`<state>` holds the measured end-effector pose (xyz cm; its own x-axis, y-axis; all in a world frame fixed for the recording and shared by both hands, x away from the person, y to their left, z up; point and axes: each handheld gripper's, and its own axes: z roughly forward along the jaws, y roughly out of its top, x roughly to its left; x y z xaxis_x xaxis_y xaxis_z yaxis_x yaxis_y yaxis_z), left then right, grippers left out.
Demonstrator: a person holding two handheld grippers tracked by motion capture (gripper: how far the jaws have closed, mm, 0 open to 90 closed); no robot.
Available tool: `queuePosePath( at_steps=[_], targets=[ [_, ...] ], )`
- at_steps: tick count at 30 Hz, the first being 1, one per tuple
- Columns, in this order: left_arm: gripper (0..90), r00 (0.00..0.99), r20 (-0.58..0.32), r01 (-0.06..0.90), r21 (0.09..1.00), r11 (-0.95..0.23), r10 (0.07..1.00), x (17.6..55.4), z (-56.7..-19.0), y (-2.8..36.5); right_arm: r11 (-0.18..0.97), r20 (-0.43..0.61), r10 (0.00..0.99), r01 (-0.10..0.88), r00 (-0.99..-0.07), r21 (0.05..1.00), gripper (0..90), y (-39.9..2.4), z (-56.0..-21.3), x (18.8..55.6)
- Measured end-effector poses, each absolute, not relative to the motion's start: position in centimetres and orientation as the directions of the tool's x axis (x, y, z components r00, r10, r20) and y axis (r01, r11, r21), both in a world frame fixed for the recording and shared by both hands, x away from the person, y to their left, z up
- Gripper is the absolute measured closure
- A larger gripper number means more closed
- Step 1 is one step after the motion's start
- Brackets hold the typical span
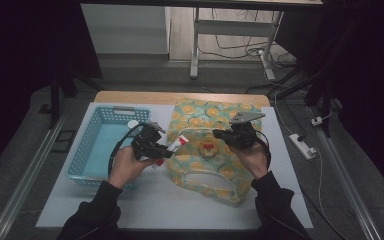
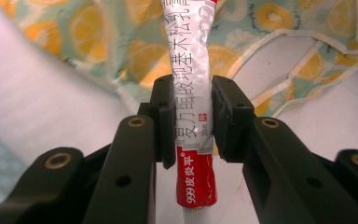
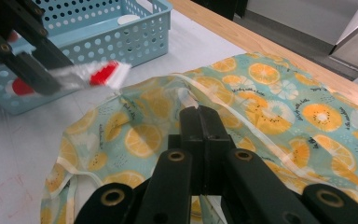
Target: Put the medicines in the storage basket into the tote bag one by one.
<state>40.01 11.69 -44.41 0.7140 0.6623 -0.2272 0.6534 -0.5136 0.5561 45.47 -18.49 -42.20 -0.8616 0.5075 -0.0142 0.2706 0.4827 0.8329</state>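
surface (image 1: 180,210): 1 bag (image 1: 220,150) flat at middle, 1 basket (image 1: 87,150) to its left. left tool (image 2: 193,119) clamped on 1 tube (image 2: 191,70), tube's long axis aimed at bag opening, right beside it. right tool (image 3: 200,116) pinched tight on bag fabric. left hand nearer.

The basket (image 1: 101,145) lies left of the bag (image 1: 211,150) on the table (image 1: 180,205), tube (image 1: 175,145) between them

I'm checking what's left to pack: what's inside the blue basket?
Inside the light-blue perforated plastic basket, one small round white object lies by the far right corner. The left hand and its claw cover the near right corner.
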Motion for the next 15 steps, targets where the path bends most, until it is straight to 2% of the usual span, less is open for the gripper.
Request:
queuePosePath(
  at_steps=[15],
  targets=[
    [71.6, 0.753, -0.249, 0.630, 0.541, -0.557, 0.610, 41.9, -45.8, 7.3, 0.481, -0.019, 0.503, 0.261, -0.864, 0.837, 90.0, -18.4, -42.0, 45.3]
  ],
)
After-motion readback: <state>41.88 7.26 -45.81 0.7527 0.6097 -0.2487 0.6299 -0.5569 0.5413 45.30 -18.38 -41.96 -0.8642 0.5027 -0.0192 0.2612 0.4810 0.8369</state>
